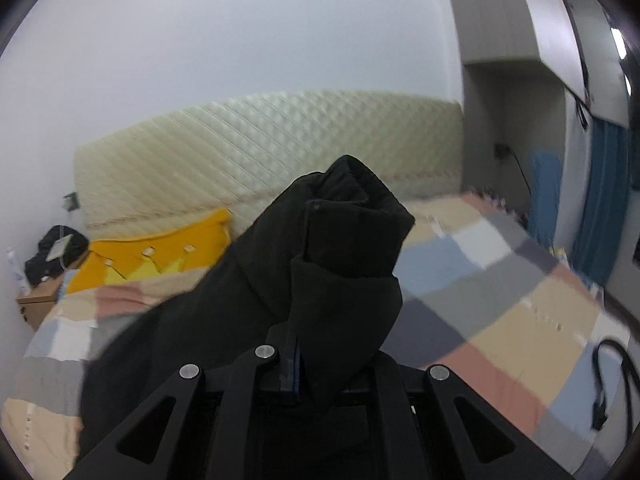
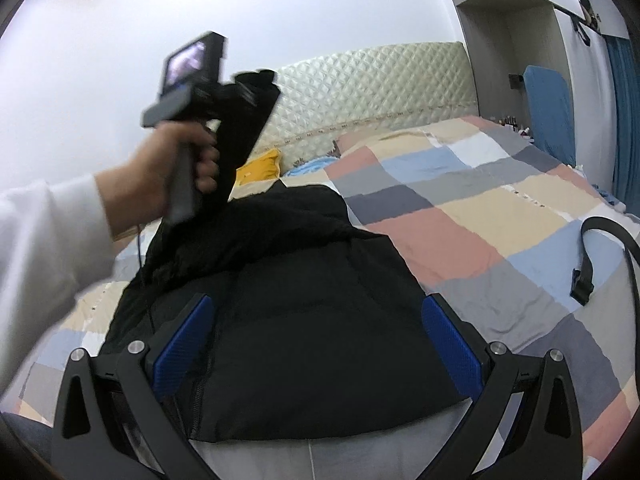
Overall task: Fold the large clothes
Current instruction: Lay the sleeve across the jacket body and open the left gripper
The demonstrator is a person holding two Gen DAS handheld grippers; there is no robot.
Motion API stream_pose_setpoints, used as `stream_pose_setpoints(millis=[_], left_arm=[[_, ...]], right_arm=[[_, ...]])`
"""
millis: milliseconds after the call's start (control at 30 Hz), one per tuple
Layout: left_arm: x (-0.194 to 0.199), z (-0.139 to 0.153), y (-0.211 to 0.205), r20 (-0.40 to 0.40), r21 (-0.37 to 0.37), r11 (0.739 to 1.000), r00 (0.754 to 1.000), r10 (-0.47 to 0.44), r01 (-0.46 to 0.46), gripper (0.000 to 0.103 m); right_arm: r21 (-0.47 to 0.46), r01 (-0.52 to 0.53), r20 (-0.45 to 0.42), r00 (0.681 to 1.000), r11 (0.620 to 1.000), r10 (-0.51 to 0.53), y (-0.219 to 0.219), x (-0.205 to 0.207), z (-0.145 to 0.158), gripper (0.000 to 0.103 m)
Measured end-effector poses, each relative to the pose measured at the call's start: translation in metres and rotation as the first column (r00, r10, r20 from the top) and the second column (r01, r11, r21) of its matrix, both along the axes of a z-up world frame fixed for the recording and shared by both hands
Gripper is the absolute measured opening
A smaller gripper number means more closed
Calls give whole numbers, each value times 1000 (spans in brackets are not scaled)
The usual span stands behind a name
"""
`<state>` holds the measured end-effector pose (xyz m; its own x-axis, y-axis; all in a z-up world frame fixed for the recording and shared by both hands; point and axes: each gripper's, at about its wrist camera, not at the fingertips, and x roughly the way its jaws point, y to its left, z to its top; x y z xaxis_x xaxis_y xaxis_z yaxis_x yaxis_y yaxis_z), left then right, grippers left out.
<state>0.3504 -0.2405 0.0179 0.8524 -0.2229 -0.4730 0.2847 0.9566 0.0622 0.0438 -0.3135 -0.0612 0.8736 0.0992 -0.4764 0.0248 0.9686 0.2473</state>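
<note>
Soft, even indoor light fills both my views, fisheye bending and darkening the edges, with motion blur smearing my left view.

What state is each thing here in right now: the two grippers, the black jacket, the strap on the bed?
Left gripper: shut on a fold of the jacket, lifted.
Right gripper: open, over the jacket, holding nothing.
Jacket: body flat on the bed, one part raised.
Strap: loose on the bedcover.
</note>
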Motion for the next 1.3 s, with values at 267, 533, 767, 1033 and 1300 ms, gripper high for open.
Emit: stream_pose_setpoints(millis=[267, 533, 767, 1033, 1300], left_arm=[[34, -113, -44, -163, 58, 997, 986, -38, 48, 8], [48, -154, -36, -220, -2, 1000, 975, -12, 12, 11], [11, -110, -32, -142, 26, 999, 989, 45, -42, 32], [-49, -44, 13, -138, -50, 991, 983, 118, -126, 74], [-112, 28, 56, -70, -30, 984, 982, 176, -178, 75]], right_arm=[[36, 4, -30, 1000, 999, -2, -11, 8, -13, 103], [30, 20, -60, 998, 999, -18, -11, 13, -23, 103], [0, 51, -58, 997, 999, -51, -11, 16, -24, 103], [-30, 67, -10, 998, 997, -67, -10, 7, -16, 103], [-13, 70, 47, 996, 997, -70, -3, -2, -2, 103]])
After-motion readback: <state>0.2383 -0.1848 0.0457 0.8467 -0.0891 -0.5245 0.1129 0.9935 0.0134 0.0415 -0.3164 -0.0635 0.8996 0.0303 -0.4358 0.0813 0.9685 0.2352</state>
